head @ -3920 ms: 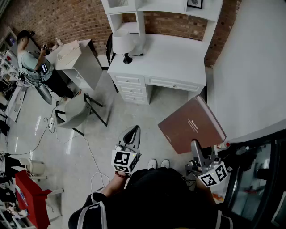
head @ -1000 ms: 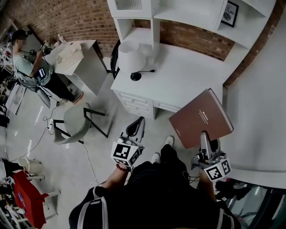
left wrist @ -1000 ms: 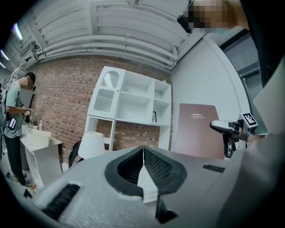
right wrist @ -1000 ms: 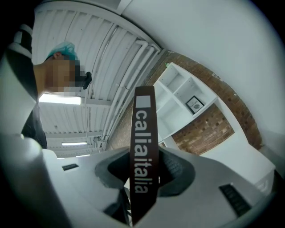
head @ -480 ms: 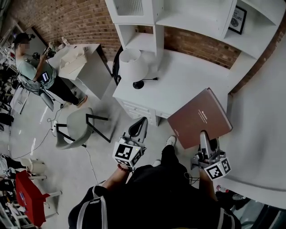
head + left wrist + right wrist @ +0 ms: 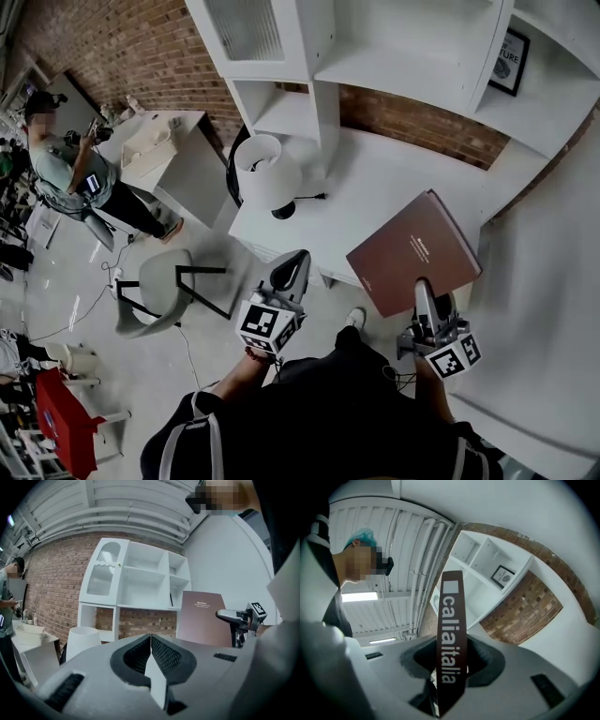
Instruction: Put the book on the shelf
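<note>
A large brown book [image 6: 412,251] hangs over the white desk [image 6: 375,187], held by its lower edge in my right gripper [image 6: 424,298]. In the right gripper view its spine [image 6: 451,634], lettered "caliaitalia", stands between the jaws, which are shut on it. My left gripper [image 6: 292,274] is at the desk's front edge, shut and holding nothing; in the left gripper view its pads [image 6: 151,654] meet. The white shelf unit [image 6: 412,47] rises behind the desk, with open compartments [image 6: 143,588]. The book [image 6: 201,618] also shows at the right of the left gripper view.
A white table lamp [image 6: 267,178] stands on the desk's left end. A framed picture [image 6: 511,61] sits in a right shelf compartment. A grey chair [image 6: 164,281] and a person [image 6: 66,169] at another desk are to the left. A white wall [image 6: 553,309] runs along the right.
Both grippers and the book have moved forward toward the desk and shelf unit. The shelf compartments now fill more of the top of the head view.
</note>
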Tool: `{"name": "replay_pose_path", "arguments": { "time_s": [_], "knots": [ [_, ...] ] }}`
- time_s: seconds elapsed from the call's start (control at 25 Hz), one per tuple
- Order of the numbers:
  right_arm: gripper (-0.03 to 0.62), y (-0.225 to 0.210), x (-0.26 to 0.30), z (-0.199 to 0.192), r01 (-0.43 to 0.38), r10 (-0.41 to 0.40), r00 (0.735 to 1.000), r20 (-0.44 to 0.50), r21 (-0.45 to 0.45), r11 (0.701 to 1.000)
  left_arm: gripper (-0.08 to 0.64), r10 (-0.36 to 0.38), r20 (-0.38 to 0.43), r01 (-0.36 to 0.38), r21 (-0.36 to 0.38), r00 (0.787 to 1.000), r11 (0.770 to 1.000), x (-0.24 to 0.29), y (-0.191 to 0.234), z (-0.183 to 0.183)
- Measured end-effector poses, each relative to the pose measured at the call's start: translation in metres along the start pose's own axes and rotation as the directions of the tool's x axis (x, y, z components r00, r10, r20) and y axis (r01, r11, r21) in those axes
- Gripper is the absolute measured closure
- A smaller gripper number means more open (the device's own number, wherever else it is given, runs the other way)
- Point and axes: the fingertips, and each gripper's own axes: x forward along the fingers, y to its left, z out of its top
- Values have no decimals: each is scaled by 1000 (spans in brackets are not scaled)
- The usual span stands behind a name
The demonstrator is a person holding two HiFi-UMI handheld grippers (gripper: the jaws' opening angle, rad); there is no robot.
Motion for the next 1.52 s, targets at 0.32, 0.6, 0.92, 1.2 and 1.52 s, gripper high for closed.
{"name": "replay_pose_path", "arguments": {
  "time_s": [0.32,0.6,0.92,1.2,1.52],
  "knots": [
    [445,-37,55,21,-35,35,999,5,10,999,540,38,6,-38,9,999,999,55,26,18],
    [445,-62,93,38,-62,62,998,11,-14,998,540,66,29,-67,18,997,998,89,42,31],
    [445,-68,130,59,-71,72,997,8,-82,994,540,85,96,-88,32,992,996,114,64,63],
    [445,-59,168,70,-77,80,997,22,-124,989,540,57,133,-62,30,990,998,136,84,85],
    [445,-41,218,102,-75,89,995,53,-228,971,540,7,217,-24,75,976,997,161,103,131]
  ]
}}
